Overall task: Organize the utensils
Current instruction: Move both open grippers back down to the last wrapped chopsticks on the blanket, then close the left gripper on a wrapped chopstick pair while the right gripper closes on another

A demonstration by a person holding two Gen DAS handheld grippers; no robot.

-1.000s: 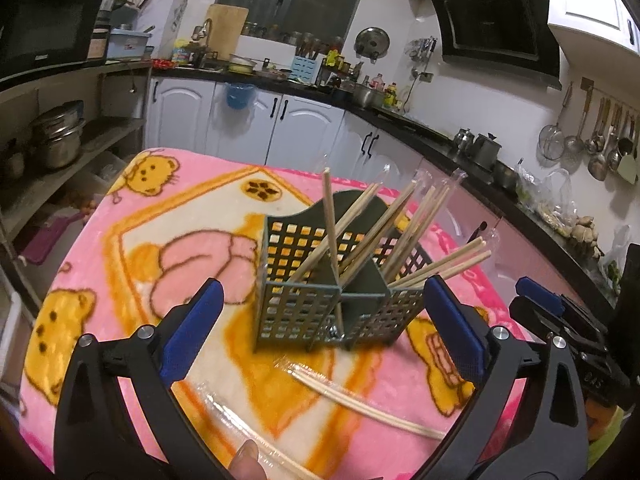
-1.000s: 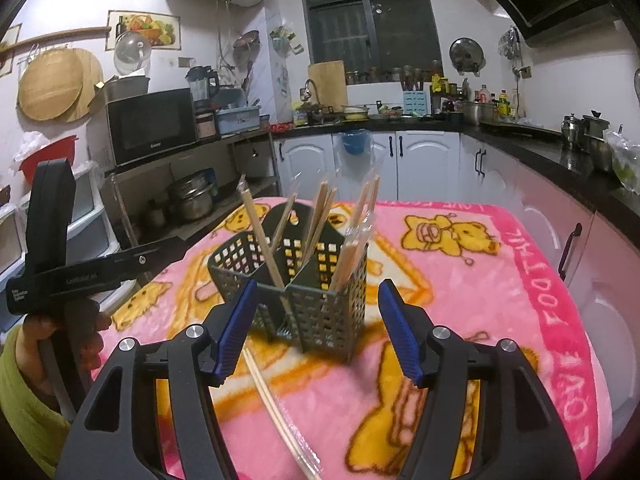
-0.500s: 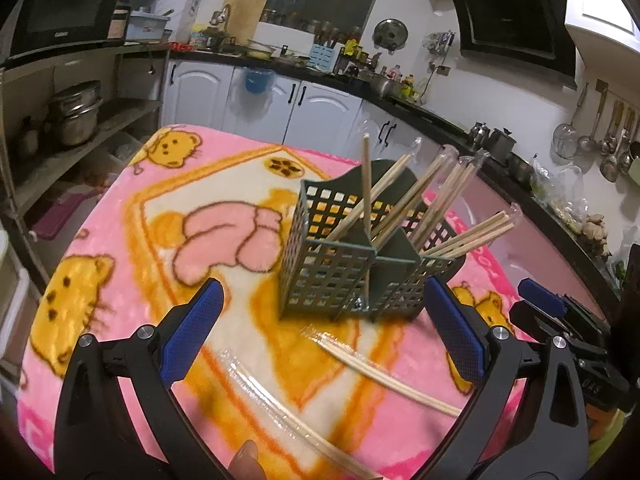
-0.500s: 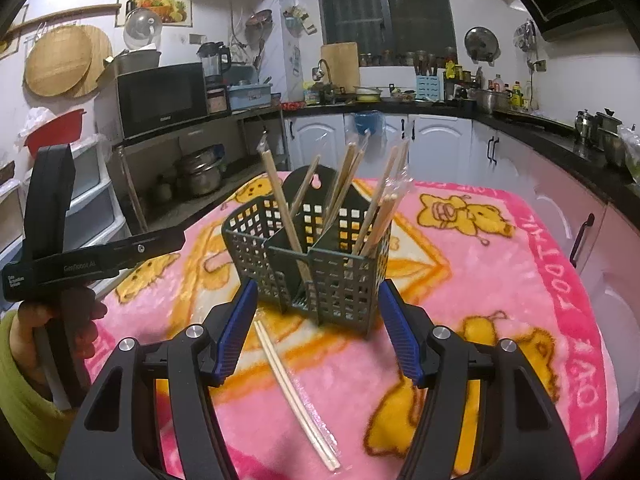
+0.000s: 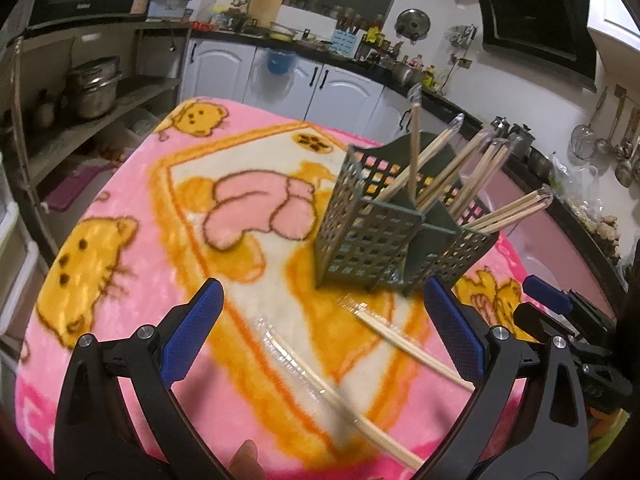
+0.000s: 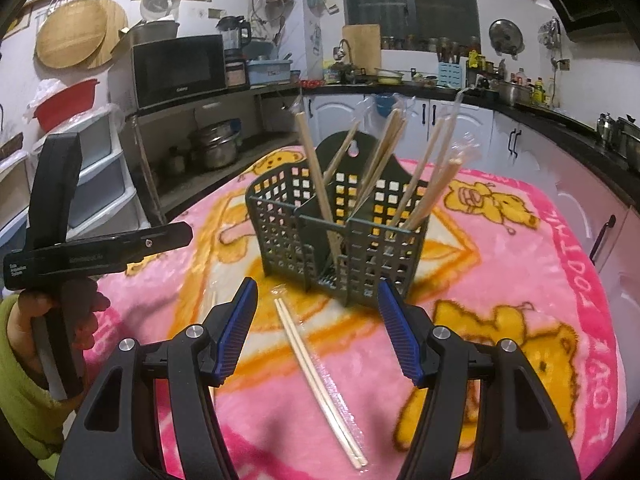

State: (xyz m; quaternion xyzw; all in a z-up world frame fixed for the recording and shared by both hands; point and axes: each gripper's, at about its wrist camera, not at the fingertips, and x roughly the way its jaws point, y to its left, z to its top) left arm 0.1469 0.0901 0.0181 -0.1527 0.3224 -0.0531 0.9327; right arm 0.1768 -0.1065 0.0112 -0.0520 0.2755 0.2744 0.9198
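Note:
A dark green slotted utensil caddy [image 5: 372,236] [image 6: 372,248] stands upright on the pink cartoon blanket [image 5: 132,208] [image 6: 532,280], with several wrapped chopstick pairs leaning in its compartments. Two wrapped pairs lie loose on the blanket in front of it: one pair [image 5: 404,340] [image 6: 316,364] nearer the caddy, another pair [image 5: 336,396] closer to me. My left gripper [image 5: 324,328] is open above these loose pairs, nothing between its blue pads. My right gripper [image 6: 318,328] is also open, hovering over the nearer pair, short of the caddy.
A hand in a green sleeve [image 6: 24,360] holds the left gripper's handle at the left of the right wrist view. The right gripper's body [image 5: 568,320] shows at the right of the left wrist view. Shelves with pots [image 5: 92,88] and white cabinets [image 6: 452,120] surround the table.
Both grippers have drawn back from the caddy and sunk toward the blanket. The caddy looks smaller and farther off, and more of the loose chopsticks shows.

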